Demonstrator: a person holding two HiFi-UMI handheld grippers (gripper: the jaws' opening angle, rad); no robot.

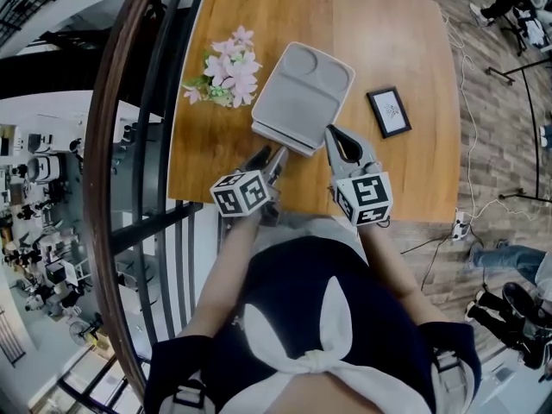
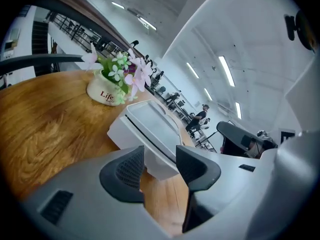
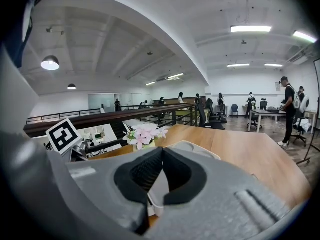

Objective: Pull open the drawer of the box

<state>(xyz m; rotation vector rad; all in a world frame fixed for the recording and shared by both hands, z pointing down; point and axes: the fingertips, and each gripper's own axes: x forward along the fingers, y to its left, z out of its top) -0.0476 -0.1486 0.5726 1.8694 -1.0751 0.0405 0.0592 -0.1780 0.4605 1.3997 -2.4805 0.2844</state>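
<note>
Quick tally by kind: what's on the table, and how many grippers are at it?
Grey box: 1
Flower pot: 1
Black picture frame: 1
Grippers: 2, left gripper and right gripper
Total: 5

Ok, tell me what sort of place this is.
Probably an open-plan office or lab mezzanine: a wooden table beside a railing over a lower floor, with desks and office chairs beyond.
</note>
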